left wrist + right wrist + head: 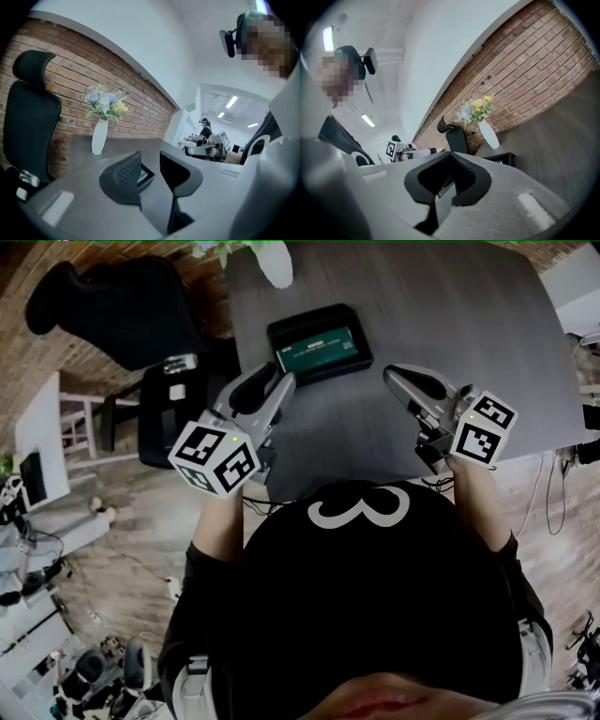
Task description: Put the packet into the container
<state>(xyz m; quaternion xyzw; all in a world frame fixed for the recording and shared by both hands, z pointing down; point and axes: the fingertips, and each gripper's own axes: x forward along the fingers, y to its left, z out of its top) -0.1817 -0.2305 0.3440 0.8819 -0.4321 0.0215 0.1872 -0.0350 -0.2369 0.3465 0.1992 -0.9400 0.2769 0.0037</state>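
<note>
A black container (281, 332) stands on the dark grey table (469, 324), and a green packet (319, 348) lies flat inside it. My left gripper (281, 382) hovers just in front of the container's near left corner. Its jaws stand a narrow gap apart with nothing between them. In the left gripper view (150, 159) a strip of the packet (143, 176) shows through that gap. My right gripper (396, 376) hangs to the right of the container, jaws shut and empty (451, 157). The container (508, 159) lies beyond it.
A white vase (277, 263) with flowers stands at the table's far edge behind the container. A black office chair (112, 306) and a black stool (173, 409) stand left of the table. A brick wall (56, 65) runs behind the table.
</note>
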